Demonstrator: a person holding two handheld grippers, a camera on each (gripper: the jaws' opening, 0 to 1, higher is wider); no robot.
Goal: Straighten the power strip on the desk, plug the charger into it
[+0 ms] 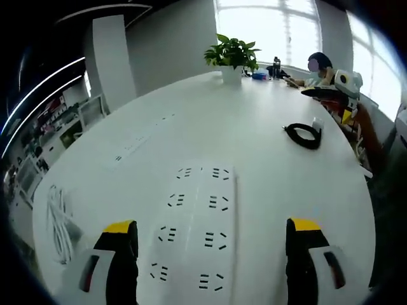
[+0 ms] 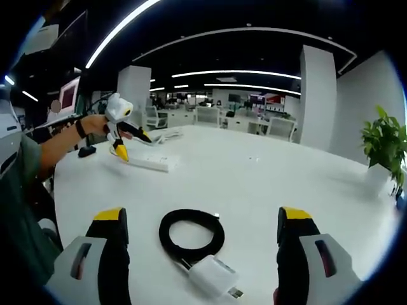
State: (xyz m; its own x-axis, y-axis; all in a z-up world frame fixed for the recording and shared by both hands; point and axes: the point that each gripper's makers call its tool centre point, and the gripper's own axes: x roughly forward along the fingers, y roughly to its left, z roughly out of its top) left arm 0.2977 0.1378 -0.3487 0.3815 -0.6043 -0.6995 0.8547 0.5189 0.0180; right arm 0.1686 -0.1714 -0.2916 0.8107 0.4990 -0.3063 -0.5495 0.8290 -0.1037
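Left gripper view: left tool [image 1: 213, 251] hovers low over the large white rounded bench [image 1: 267, 184], jaws spread wide, nothing between them. The flat white multi-socket power strip [image 1: 194, 229] lies on the bench directly between and ahead of the jaws, its long axis running away from the camera and leaning slightly to the right; two columns of sockets visible. Whether either jaw touches the strip: cannot tell. A bundle of white cable [image 1: 58, 222] lies near the bench edge to the left. Farther across the bench, to the right, sits the coiled black cable [image 1: 304, 135] with the small white charger block [image 1: 317, 123] just beside it, well apart from the strip. A green potted plant in a white pot [image 1: 231, 58] stands at the far end of the bench. A seated person [image 1: 318, 70] is beyond it by the windows.

Right gripper view: right tool [image 2: 201, 254] also gaping wide and empty. The charger block [image 2: 213, 278] and black coil [image 2: 191, 234] lie on the bench between its jaws, block nearest the camera, coil just behind it and joined to it. Across the bench, the person's hand [image 2: 95, 124] holds the left tool [image 2: 124, 143] just above the power strip [image 2: 149, 162].
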